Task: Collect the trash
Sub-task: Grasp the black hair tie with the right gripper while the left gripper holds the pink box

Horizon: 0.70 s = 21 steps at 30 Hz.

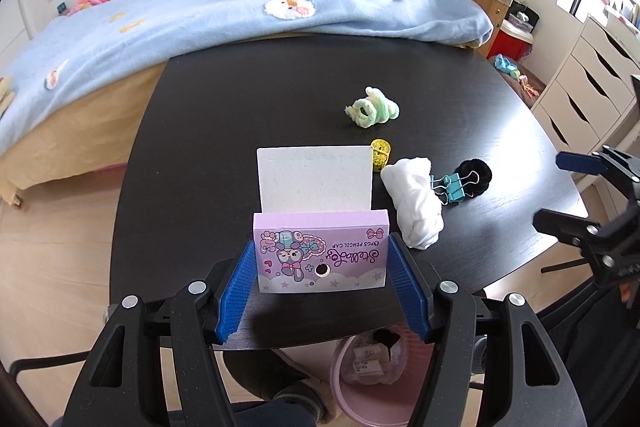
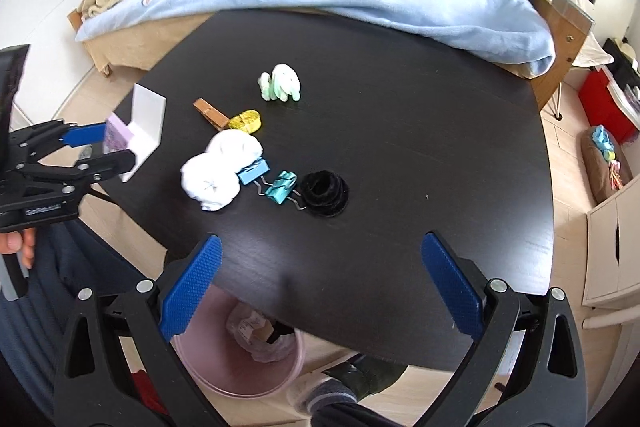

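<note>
Pencil-cap box point(image 1: 320, 253), lilac and printed "Stella Lou" and "PCS PENCIL CAP", sits pinched between the blue pads of the left gripper point(image 1: 322, 267) above the near edge of the dark table point(image 1: 240, 107), its white flap point(image 1: 314, 177) raised. Right gripper point(image 2: 322, 281) hangs spread wide over the near table edge, holding nothing. Below, a pink bin point(image 2: 240, 375) holds clear wrappers, one tag reading "COTTON SOCKS".
</note>
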Available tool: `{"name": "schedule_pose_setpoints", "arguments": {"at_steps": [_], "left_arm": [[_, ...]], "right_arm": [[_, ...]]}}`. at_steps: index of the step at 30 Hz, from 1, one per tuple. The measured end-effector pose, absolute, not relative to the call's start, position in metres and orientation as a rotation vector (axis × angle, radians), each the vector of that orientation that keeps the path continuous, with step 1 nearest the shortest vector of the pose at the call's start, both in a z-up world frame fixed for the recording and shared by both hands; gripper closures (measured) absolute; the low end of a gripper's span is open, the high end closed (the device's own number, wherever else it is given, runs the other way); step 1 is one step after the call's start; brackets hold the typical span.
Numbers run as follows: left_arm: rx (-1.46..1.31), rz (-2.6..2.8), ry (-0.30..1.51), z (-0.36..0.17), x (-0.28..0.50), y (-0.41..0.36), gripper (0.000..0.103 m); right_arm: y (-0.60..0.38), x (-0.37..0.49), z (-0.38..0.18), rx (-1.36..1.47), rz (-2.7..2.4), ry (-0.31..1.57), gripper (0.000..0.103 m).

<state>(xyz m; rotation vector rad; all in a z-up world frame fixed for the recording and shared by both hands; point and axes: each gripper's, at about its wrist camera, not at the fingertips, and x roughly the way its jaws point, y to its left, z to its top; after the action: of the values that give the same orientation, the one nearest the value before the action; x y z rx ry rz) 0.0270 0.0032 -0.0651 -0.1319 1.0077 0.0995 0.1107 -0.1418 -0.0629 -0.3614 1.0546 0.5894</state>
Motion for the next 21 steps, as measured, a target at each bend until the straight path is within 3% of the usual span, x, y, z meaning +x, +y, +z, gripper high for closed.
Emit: {"name": "schedule_pose_setpoints", "arguments": {"at_steps": [4,11,21], "left_arm": [[-0.136,0.094,1.006,-0.067,0.026,0.005,0.041],[-0.153,0.096,1.005,-0.069,0.025,0.009,0.041],[-0.169,0.085,1.013,-0.075,0.024,0.011,0.041]], "right_arm": [[-0.134,0.126,-0.075,-0.407,0.603,1.071,0.006],[-0.122,0.148,-0.095,-0.479,0.618,1.118,0.032],[-0.113,0.159,-0.106,-0.498,0.671,1.152,0.054]]}}
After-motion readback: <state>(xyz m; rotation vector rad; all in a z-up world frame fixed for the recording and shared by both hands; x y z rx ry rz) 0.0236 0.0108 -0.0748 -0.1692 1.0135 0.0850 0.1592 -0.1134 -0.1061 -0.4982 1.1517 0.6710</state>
